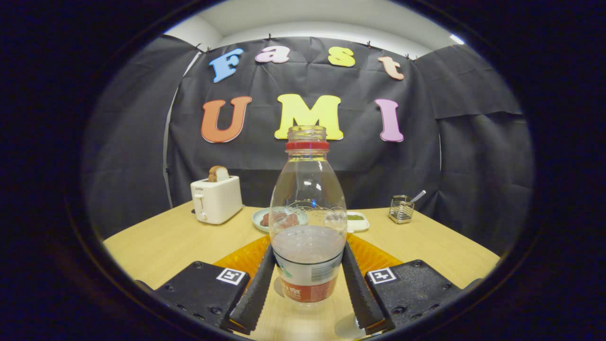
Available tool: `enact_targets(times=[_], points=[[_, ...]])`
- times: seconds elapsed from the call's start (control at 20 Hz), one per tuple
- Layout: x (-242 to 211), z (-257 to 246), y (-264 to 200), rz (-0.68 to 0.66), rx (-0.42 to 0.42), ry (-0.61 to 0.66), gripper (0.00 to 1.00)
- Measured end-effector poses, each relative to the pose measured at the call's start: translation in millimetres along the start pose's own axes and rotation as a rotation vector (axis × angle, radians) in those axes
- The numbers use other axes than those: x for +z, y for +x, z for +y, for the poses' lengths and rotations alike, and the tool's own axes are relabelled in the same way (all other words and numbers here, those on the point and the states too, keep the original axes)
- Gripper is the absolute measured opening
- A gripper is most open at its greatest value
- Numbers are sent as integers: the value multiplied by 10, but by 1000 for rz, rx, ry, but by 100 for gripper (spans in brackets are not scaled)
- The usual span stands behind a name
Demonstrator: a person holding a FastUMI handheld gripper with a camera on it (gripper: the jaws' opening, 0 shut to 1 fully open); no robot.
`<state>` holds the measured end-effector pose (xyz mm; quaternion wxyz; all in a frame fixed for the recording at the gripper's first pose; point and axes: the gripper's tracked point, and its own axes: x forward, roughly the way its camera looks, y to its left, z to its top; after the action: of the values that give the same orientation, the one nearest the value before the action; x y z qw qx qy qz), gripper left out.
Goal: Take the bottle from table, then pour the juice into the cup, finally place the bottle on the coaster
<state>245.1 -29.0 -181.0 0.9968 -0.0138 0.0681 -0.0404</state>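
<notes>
a light wooden table (156,246) carries everything here. toward its far side stands a white toaster (216,199) with a slice of bread (218,173) poking up from the slot. beside it, nearer the middle, lies a pale round plate (260,219) with reddish-brown food on it, and just past that a small white dish (357,221) holding something green. farther along, near the back edge, sits a small wire basket (401,209) with a utensil handle sticking out. closer in, an orange coaster (244,258) lies flat on the wood. the clear bottle (307,222), open-topped, stands upright between the gripper (307,279) fingers, which press against its two sides.
</notes>
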Motion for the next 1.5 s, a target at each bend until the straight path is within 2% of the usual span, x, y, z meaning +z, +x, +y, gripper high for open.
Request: enact_targets(times=[0.45,0.65,0.8,0.95,1.15,1.3,1.5], points=[[-213,172,581,18,27,-42,80],[-383,197,683,38,14,-33,80],[-464,157,697,36,-4,-8,81],[-447,217,692,24,24,25,84],[-369,228,638,13,41,33,93],[-261,178,541,0,30,14,93],[-125,212,430,-18,73,79,93]])
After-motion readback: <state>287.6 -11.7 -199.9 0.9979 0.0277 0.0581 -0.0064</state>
